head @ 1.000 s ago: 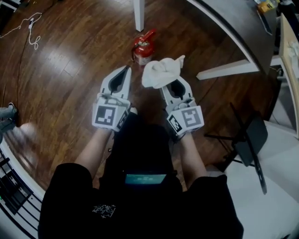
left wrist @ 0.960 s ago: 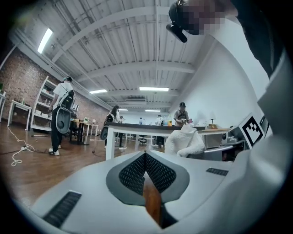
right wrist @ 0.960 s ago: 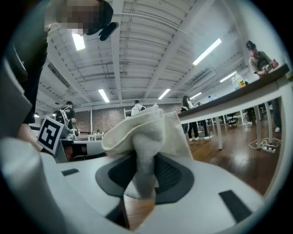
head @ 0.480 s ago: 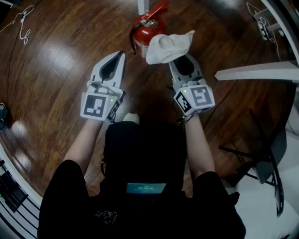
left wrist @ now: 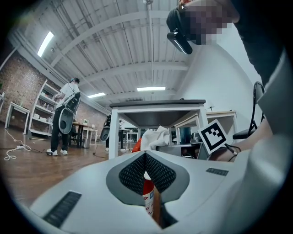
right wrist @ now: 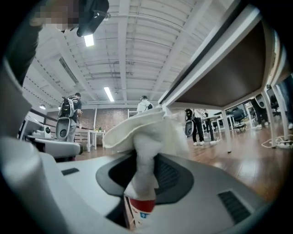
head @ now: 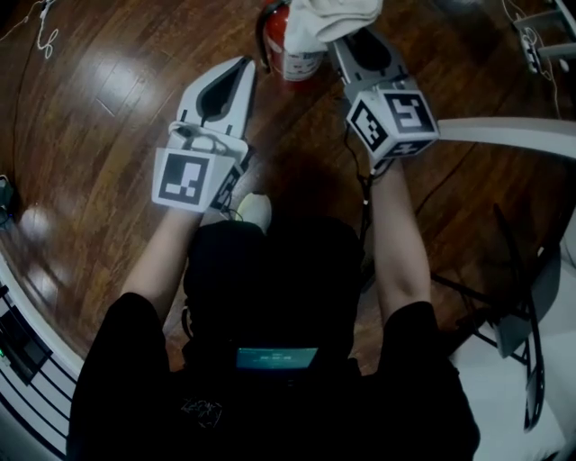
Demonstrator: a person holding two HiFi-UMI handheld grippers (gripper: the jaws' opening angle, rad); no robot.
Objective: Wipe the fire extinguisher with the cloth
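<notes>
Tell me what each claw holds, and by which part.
The right claw grips the white cloth by a bunched fold; the rest flares out beyond the tips. The left claw is shut and holds nothing.

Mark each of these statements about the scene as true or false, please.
1. The right tool grips the cloth. True.
2. The left tool grips the extinguisher. False: its jaws are together on nothing, and the extinguisher stands ahead of it.
3. The extinguisher is on a table. False: it stands on the wood floor.
4. The cloth is white. True.
</notes>
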